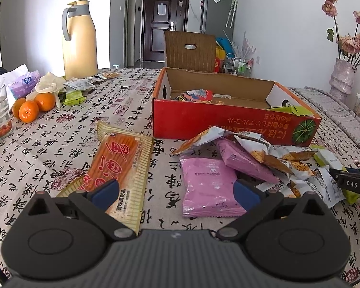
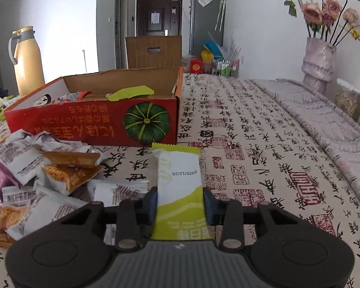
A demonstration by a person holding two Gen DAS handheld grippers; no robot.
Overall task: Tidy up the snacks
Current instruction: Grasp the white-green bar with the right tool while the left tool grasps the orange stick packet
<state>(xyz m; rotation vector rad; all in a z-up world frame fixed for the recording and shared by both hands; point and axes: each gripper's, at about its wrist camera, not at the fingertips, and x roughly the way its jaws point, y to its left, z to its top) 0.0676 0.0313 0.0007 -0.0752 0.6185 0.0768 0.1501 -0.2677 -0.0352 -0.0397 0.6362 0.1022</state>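
Right wrist view: right claw (image 2: pixel 180 202) pinches the green-white snack bar (image 2: pixel 178 180) just before the red box (image 2: pixel 91 122), ready for boxing; left claw (image 1: pixel 176 193) spread, idle over the table (image 1: pixel 60 139).

White-and-green snack packet (image 2: pixel 179 182) stands before the open red box (image 2: pixel 103 122).

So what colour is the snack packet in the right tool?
White with lime-green ends, the snack packet shows best in the right wrist view.
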